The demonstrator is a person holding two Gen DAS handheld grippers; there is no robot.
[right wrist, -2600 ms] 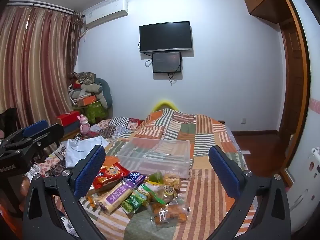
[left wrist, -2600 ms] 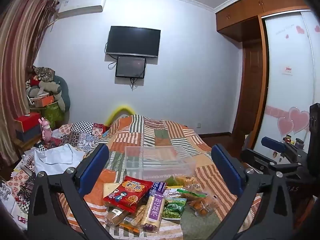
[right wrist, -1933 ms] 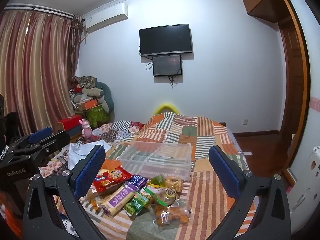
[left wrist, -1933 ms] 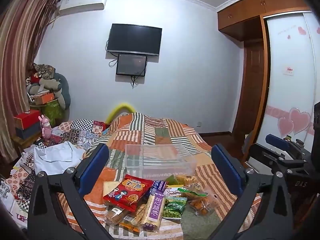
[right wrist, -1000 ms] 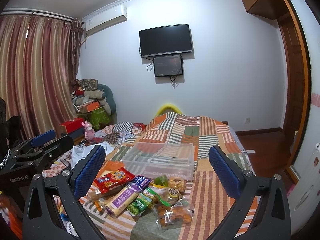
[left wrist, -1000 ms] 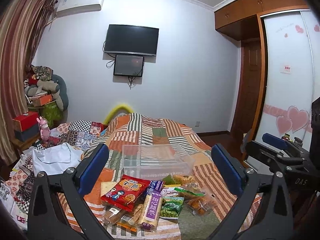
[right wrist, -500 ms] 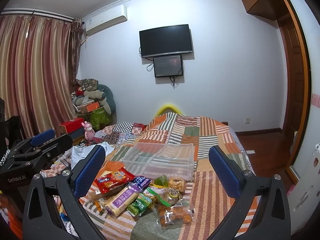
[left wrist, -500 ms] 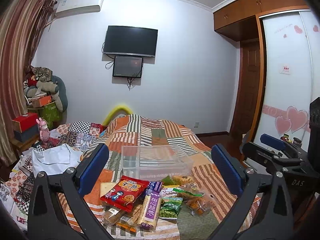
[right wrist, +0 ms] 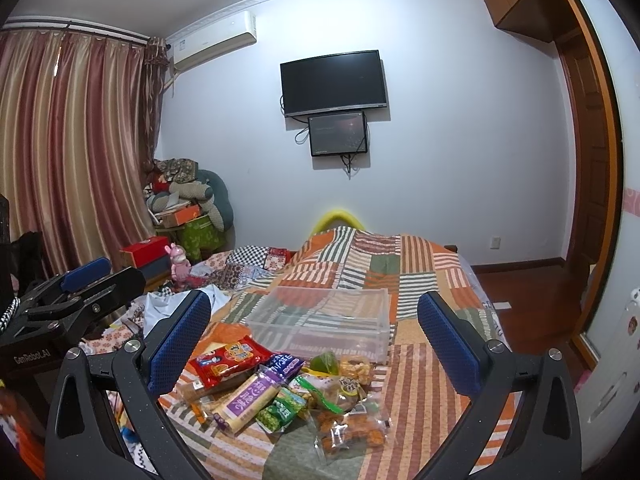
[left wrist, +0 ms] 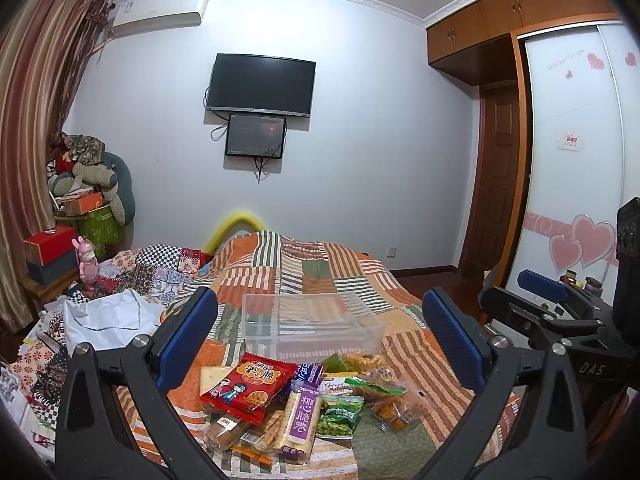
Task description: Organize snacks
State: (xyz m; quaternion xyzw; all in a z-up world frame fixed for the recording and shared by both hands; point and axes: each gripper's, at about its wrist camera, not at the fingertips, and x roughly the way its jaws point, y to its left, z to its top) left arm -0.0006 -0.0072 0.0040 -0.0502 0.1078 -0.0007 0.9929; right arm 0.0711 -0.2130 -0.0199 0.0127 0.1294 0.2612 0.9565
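Both grippers spread wide, empty, above snack pile (left wrist: 296,404) beside clear bin (left wrist: 310,326).

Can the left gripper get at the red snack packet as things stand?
Probably yes. The red snack packet lies on top of the snack pile on the bed, nothing over it, and the left gripper hangs above with jaws open wide and empty.

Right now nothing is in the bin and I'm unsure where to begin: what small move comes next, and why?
Probably lower the left gripper onto the red snack packet. It lies on top of the pile, nearest that side, while the clear bin behind it stands empty. Both grippers are open and hold nothing.
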